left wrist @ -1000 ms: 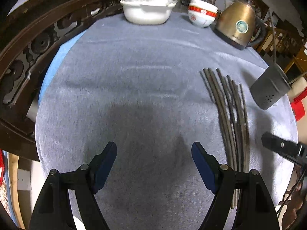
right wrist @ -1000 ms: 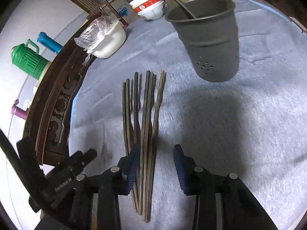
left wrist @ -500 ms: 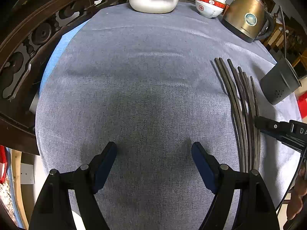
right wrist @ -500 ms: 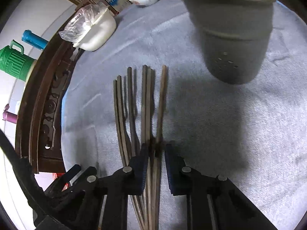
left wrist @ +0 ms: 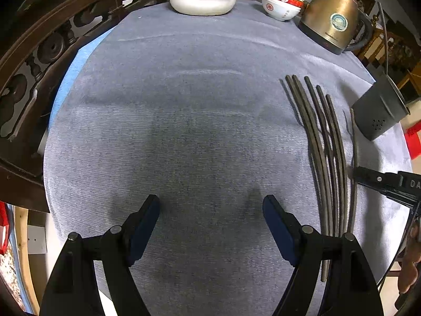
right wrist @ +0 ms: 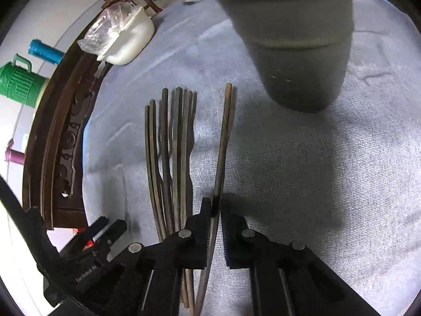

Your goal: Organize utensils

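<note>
Right claw point(right wrist: 216, 212) was pinching one chopstick point(right wrist: 223, 142), split off from the rest and angled toward the grey holder point(right wrist: 297, 52). Its free tip looked raised off the cloth, though I couldn't be sure. The other chopsticks point(right wrist: 173, 158) lay bunched on the cloth-covered counter point(right wrist: 329, 171), just left of the held one. Left claw point(left wrist: 211, 223) hung spread over bare cloth, nothing between its pads. Judgement: thin, light, stiff stick, smooth enough to roll or pivot in flat pads. The grip sat near the lower end, so the long free end could swing; a hold closer to the middle would steady it for dropping into the holder.
</note>
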### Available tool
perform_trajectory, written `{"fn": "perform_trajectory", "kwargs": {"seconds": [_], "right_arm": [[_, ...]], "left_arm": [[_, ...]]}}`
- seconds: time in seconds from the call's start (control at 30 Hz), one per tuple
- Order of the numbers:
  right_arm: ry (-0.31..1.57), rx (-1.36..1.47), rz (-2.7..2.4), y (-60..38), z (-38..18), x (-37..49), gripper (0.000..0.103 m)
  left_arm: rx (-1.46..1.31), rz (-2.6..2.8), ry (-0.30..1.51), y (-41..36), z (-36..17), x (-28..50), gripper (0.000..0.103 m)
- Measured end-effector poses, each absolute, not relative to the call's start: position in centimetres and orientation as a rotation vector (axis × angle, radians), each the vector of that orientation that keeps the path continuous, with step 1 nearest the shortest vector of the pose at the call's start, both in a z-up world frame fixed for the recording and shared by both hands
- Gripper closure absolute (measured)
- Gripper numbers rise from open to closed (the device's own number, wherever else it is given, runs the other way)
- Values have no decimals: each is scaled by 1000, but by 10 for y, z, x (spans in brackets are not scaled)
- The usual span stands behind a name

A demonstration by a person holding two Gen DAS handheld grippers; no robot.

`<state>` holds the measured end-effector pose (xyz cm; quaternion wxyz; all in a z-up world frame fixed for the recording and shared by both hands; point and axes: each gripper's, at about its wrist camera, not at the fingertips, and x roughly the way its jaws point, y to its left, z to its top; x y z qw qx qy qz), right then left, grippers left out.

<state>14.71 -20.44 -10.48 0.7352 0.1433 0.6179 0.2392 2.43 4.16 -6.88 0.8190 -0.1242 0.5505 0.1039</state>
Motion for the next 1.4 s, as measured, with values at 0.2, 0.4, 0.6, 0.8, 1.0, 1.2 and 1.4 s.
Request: {"fn": "perform_trajectory", "kwargs": {"seconds": [0.2,0.4,0.6,0.8,1.0,1.2,1.4], "right_arm": [[1343,301,524,-200,-104,149,93],[1329,196,542,-199,-100,146,95],[1322,194,558,-210,-102,145,95],[1310,229,577,-218,-104,142,95],[1305,243,594,-224,-105,141,95],[1310,222,604,-226,-105,141,95],[1350,37,625,-212,-97,139,95]], "left_arm": [[-252,201,1181,32,-64,25,22],[-275,161,1183,19,-52,36,22],[-296,128,1193,-3,-47,59,22],[-258,174,1266,-14,-64,74,22],[-182,206,1294,-27,-72,84,24],[-134,154,1314,-35,-69,87,93],[-54,15,1395,-28,-69,74,96]]}}
